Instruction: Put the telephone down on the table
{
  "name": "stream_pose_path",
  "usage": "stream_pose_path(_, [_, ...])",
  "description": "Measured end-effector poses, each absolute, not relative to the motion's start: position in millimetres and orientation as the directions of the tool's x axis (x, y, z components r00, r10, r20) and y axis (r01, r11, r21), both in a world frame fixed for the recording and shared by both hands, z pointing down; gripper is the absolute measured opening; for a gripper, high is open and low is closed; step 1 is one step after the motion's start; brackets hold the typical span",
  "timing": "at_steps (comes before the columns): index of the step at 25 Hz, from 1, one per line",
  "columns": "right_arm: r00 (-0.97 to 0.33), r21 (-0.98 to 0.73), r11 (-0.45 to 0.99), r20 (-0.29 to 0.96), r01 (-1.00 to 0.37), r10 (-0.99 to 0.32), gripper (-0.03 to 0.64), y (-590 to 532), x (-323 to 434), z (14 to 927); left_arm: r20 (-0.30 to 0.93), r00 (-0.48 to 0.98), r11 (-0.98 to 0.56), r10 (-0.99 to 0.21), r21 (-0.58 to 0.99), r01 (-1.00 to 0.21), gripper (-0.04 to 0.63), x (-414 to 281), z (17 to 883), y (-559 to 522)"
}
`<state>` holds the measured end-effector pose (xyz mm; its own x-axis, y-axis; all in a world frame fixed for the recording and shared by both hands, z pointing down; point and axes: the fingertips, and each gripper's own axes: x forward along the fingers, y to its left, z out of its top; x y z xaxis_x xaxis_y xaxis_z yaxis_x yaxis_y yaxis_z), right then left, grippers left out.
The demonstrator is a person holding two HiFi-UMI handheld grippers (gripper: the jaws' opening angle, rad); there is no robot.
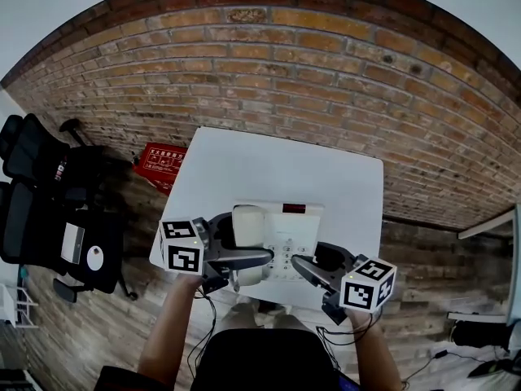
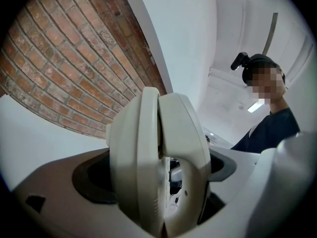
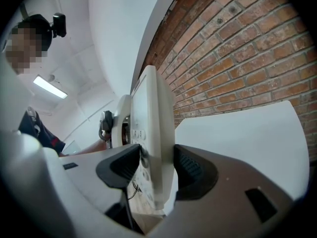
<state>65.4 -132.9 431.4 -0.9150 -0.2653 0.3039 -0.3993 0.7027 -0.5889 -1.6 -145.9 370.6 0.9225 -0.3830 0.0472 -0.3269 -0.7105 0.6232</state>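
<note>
Cream telephone (image 1: pixel 286 228) over white table (image 1: pixel 244 165)

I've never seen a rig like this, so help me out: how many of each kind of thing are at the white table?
phone: 1
claws, left claw and right claw, both clamped on the phone: 2
table: 1
Total: 4

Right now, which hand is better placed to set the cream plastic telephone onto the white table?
Probably right: the right gripper clamps the flat base itself, while the left gripper grips at the rounded handset, which could lift off.
</note>
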Motion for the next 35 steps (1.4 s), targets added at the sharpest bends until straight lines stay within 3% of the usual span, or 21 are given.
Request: stream_pose_path(35, [-0.837,-0.666,0.509,0.403,-0.545,-0.369,0.221,-171,19,518,0.060,0.978,-0.664,-0.199,0.726,-0.179,0.499,-43,465,-205])
